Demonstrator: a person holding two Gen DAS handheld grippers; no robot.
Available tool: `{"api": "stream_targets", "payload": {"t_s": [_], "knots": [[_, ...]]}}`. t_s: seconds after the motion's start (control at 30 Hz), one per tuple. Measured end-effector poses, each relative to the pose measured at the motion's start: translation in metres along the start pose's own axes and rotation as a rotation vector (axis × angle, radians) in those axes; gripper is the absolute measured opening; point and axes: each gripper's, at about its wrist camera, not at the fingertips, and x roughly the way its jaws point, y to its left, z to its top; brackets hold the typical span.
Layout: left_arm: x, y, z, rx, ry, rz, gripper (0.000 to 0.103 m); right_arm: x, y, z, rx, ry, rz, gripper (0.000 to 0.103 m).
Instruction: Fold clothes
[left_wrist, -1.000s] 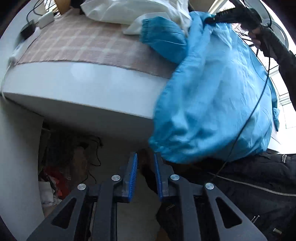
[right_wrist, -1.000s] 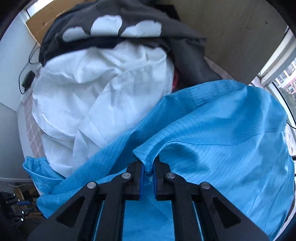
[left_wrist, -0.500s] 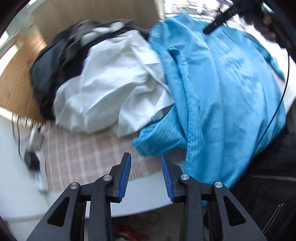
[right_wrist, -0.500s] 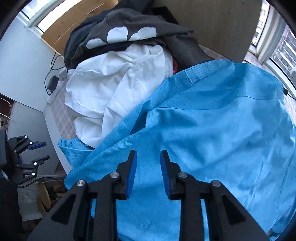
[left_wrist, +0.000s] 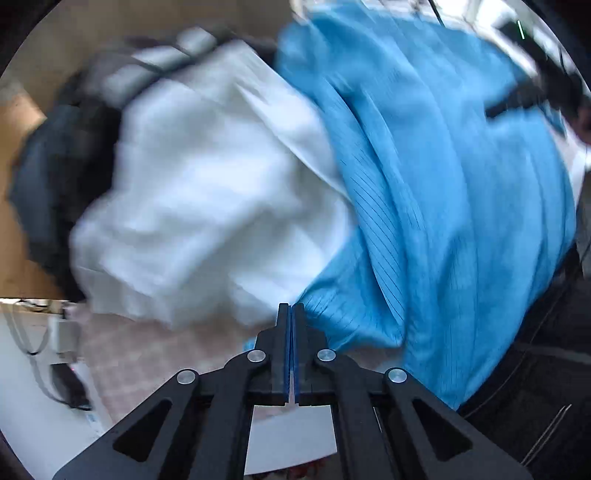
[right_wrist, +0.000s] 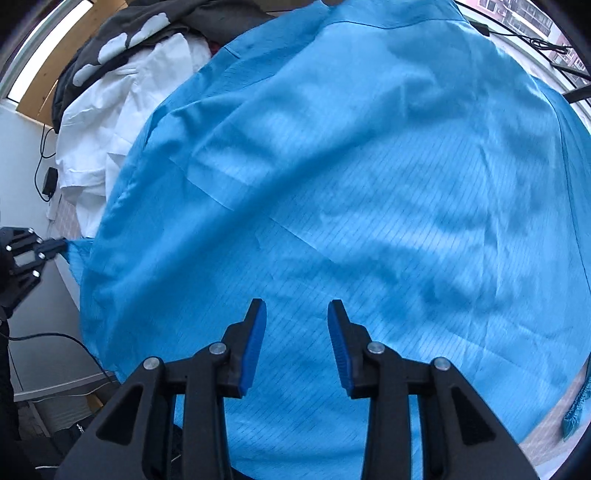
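**A:** Where does the blue garment (right_wrist: 351, 192) lie?

**B:** Spread wide over the counter (left_wrist: 155, 354), its near edge hanging off the front. Its left side overlaps a white garment (left_wrist: 207, 206), which lies against a dark garment (right_wrist: 122, 40) heaped at the back.

**A:** And the left hand-held gripper (left_wrist: 290, 325)?

**B:** Its jaws are pressed together at the blue cloth's lower-left corner. The right wrist view shows the left tool's tips touching a bunched blue end there, so I judge it is clamped on that corner, probably a cuff. The left view is blurred, so the pinch itself is hard to make out.

**A:** Why hold that spot?

**B:** A corner grip lets a sleeve or edge be drawn out or carried across the body. That is my judgement.

**A:** The right hand-held gripper (right_wrist: 293, 345)?

**B:** Jaws apart, holding nothing, hovering over the middle of the blue panel. The cloth lies fairly flat, creased, with no clear fold.
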Motion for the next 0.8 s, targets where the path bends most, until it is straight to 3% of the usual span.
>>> {"api": "stream_targets", "payload": {"t_s": [0.1,0.2,0.3,0.37,0.53,0.7,0.8], "knots": [[-0.059,0.064,0.024,-0.142,-0.101,0.082,0.0,-0.012,0.003,0.015,0.0,-0.037,-0.007,0.034],[-0.106,0.131,0.036,-0.336,-0.2,0.083,0.0,-0.024,0.009,0.035,-0.004,-0.081,-0.011,0.034],[-0.128,0.167,0.033,-0.428,-0.246,0.126,0.0,-0.03,0.02,0.073,-0.01,-0.127,-0.01,0.034],[-0.127,0.178,0.019,-0.46,-0.25,0.104,0.0,-0.034,0.027,0.097,-0.013,-0.158,-0.009,0.034],[-0.083,0.197,-0.035,-0.583,-0.128,0.094,0.0,-0.036,0.045,0.16,-0.026,-0.217,-0.016,0.034],[-0.03,0.202,-0.078,-0.635,0.055,0.176,0.009,0.041,0.065,0.203,-0.072,-0.054,-0.094,0.034],[-0.024,0.196,-0.093,-0.639,0.056,0.152,0.011,0.062,0.08,0.208,-0.099,-0.031,-0.165,0.034]]}}
